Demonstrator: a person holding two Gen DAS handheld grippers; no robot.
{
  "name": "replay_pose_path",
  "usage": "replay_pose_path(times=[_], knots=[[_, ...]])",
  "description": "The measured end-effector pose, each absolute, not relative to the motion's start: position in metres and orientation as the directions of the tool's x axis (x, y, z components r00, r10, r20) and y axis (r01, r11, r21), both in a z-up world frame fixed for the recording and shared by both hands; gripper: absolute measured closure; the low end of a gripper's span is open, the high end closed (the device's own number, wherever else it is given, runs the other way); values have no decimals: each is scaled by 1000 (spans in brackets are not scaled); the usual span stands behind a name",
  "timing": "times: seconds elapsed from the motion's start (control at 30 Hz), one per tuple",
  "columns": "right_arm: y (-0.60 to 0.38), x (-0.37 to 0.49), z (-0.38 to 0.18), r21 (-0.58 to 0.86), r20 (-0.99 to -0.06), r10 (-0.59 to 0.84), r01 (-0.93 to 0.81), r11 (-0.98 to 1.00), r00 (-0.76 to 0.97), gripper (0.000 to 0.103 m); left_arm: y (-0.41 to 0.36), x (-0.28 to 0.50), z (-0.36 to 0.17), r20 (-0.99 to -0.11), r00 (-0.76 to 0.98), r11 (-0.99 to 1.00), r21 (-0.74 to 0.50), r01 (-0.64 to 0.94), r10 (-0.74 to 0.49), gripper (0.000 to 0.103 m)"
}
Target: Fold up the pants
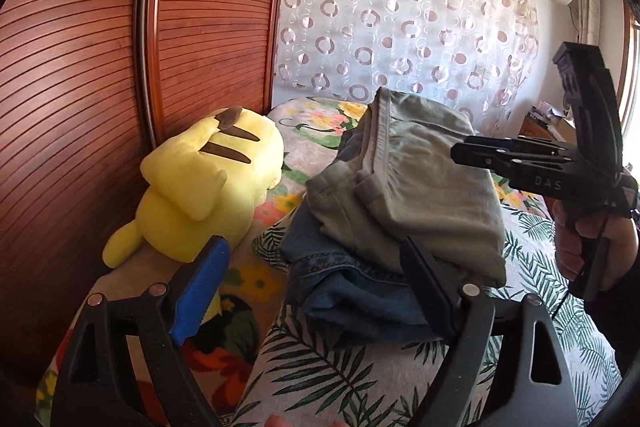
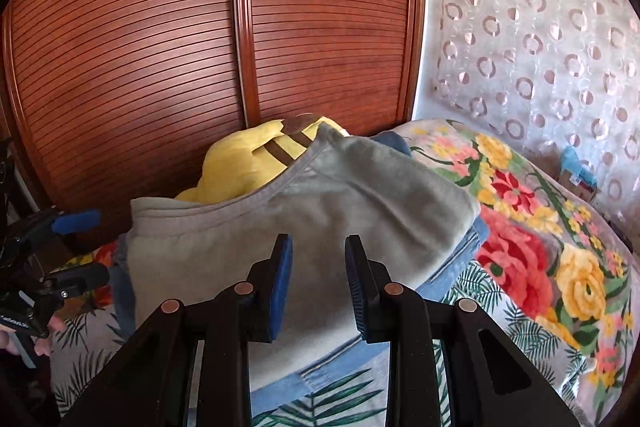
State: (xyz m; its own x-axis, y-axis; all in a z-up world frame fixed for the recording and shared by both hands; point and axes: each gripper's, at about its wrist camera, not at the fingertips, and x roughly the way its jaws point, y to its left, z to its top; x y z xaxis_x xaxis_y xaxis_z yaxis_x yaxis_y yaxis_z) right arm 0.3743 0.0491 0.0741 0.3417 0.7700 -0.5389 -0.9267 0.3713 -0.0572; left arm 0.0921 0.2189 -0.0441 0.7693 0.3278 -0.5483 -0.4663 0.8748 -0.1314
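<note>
Folded olive-grey pants (image 1: 420, 187) lie on top of a folded pair of blue jeans (image 1: 340, 287) on the bed. In the left wrist view my left gripper (image 1: 316, 287) stands wide open at the near corner of this stack, and its pads touch no cloth. My right gripper (image 1: 460, 149), held by a hand, hovers over the stack's right side. In the right wrist view the right gripper (image 2: 320, 283) hangs just above the grey pants (image 2: 320, 207), its jaws a little apart with nothing pinched. The jeans (image 2: 452, 275) peek out underneath. The left gripper (image 2: 80, 249) is open at the far left.
A yellow plush toy (image 1: 200, 187) lies against the slatted wooden wardrobe (image 1: 80, 67), just left of the stack. The bed cover (image 1: 320, 379) has a leaf print, with a floral blanket (image 2: 520, 247) to the right. A patterned curtain (image 1: 400, 27) hangs behind.
</note>
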Motion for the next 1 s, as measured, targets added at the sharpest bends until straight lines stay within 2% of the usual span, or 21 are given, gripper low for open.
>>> replay_pose_path(times=[0.03,0.2,0.27,0.53,0.67,1.0], knots=[[46,372,74,-55,-536,771,-925,375,344,64,219,90,-43,-546,772,876,-134,-464,325,16],[39,356,73,-50,-528,774,-923,382,349,53,219,80,-40,-538,776,875,-133,-465,330,16],[37,351,73,-47,-529,772,-921,388,352,44,218,75,-38,-534,782,877,-143,-458,322,16],[32,327,70,-48,-533,756,-906,420,379,20,209,60,-33,-521,786,885,-118,-451,331,15],[24,313,71,-39,-526,756,-899,436,390,15,202,52,-27,-505,795,893,-96,-439,336,15],[-3,272,75,-40,-489,759,-880,474,431,14,190,42,-18,-494,796,901,-54,-430,350,15]])
